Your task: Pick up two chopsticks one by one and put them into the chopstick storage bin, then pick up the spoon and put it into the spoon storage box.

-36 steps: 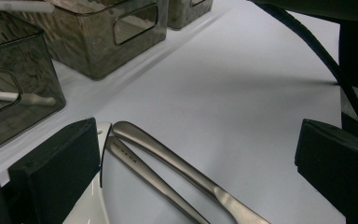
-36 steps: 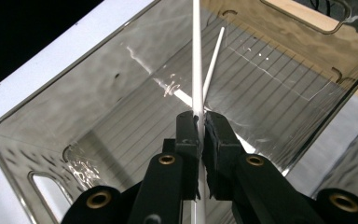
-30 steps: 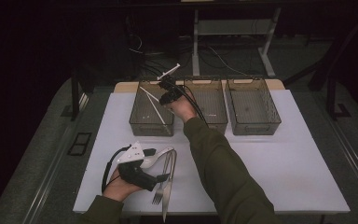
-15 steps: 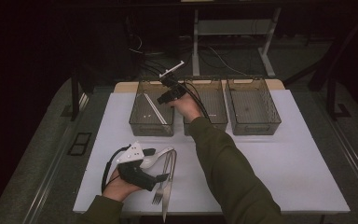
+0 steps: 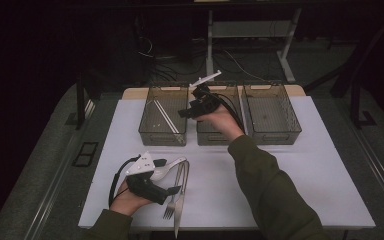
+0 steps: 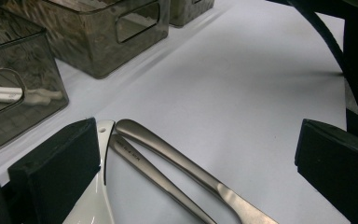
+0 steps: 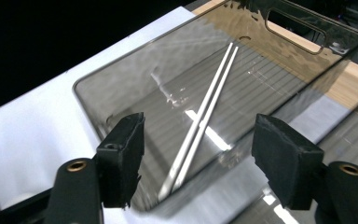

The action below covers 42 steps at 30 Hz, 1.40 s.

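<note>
My right gripper (image 5: 187, 113), jaws just opened and empty, hangs above the left bin (image 5: 145, 122) where the chopsticks (image 7: 204, 119) lie sorted, while my left gripper (image 5: 172, 189) waits wide apart by the cutlery (image 5: 180, 190).

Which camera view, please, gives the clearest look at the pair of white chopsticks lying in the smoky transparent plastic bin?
The right gripper view: the pair of white chopsticks lies full length, close up, in the smoky transparent plastic bin. The high view shows them small and distant; the left gripper view catches just one end through the bin wall.
</note>
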{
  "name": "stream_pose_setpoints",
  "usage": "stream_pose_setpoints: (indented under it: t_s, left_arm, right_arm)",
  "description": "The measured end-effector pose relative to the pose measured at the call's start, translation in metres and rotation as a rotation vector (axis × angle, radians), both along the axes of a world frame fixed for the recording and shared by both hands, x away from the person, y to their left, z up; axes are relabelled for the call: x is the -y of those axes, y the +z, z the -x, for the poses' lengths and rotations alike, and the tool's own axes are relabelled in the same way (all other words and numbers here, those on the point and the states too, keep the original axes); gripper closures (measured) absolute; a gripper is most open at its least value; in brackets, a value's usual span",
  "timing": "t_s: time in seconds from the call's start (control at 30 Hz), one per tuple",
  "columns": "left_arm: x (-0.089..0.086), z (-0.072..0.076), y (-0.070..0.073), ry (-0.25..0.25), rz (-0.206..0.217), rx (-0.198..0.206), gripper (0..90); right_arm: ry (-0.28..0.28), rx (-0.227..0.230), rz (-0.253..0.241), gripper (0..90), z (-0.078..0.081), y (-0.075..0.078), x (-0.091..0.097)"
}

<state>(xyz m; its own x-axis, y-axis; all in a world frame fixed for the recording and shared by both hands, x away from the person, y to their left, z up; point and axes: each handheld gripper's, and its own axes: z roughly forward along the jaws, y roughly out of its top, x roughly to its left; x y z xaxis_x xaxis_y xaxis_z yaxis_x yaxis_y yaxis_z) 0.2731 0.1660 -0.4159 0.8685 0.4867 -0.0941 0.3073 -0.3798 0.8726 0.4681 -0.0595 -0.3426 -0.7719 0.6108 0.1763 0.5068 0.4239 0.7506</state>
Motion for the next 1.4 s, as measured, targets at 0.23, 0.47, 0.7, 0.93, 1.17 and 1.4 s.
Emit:
stream_pose_setpoints:
  t_s: [0.23, 0.47, 0.7, 0.93, 1.17, 1.4]
  left_arm:
    - [0.0, -0.001, -0.001, 0.008, -0.018, -0.002, 0.0]
    - [0.0, -0.001, -0.002, 0.016, -0.025, -0.007, 0.0]
    - [0.0, -0.001, -0.002, 0.024, -0.027, -0.008, 0.0]
    - [-0.001, -0.002, -0.003, 0.028, -0.026, -0.011, 0.0]
    - [-0.002, -0.002, -0.003, 0.04, -0.037, -0.016, 0.0]
    - [-0.007, -0.002, -0.003, 0.067, -0.034, -0.011, 2.6]
  right_arm:
    - [0.03, 0.033, -0.03, 28.7, 0.025, -0.001, 0.029]
    - [0.019, 0.084, -0.028, 25.2, 0.053, -0.009, 0.06]
    - [0.002, 0.112, -0.053, 21.7, 0.077, -0.016, 0.09]
    - [0.002, 0.116, -0.083, 20.1, 0.102, -0.025, 0.119]
    - [-0.005, 0.107, -0.116, 19.6, 0.13, -0.036, 0.151]
    - [-0.057, 0.109, -0.073, 18.1, 0.154, -0.053, 0.184]
